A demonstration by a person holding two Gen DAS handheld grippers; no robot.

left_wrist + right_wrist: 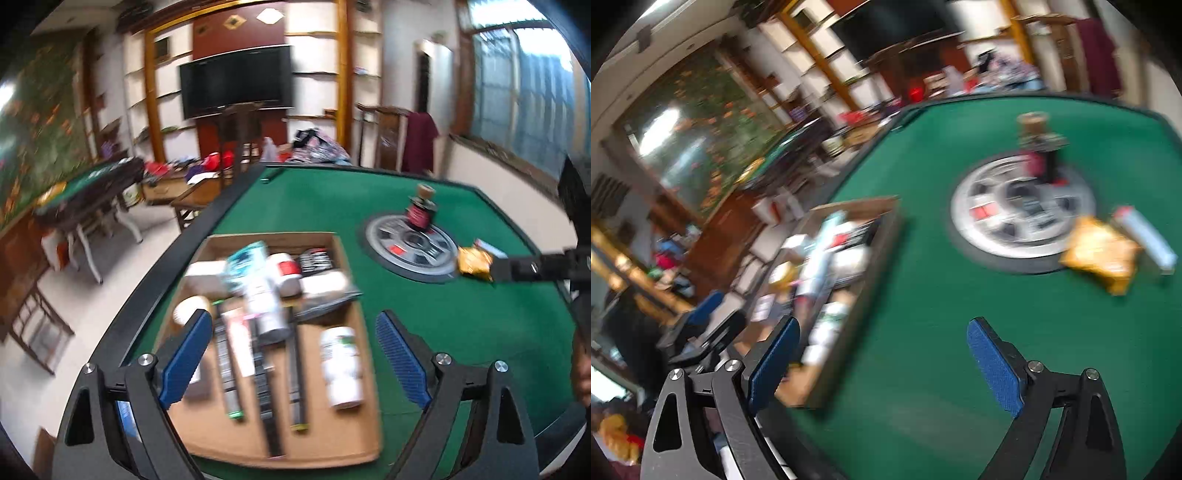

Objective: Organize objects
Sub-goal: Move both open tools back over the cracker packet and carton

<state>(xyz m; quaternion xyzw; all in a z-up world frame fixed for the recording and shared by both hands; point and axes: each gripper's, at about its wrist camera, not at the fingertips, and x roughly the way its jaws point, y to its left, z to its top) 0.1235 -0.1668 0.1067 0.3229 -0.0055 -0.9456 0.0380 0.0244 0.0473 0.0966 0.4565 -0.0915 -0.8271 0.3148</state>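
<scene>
A green felt desk (424,317) with a dark rim carries a cardboard tray (332,435) crowded with bottles and tubes. Beside it lies a round grey disc (384,232), a yellow packet (1100,254) at its edge. Left tongs (291,354) gape over the tray; right tongs (882,360) gape over bare felt. A dark TV (236,79) hangs on the far wall.

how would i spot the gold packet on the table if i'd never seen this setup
Find the round grey disc set in the green table, right of the cardboard box. The gold packet lies at the disc's near-right edge. It is crinkled and yellow-gold, unlike the pale flat box beside it.
</scene>
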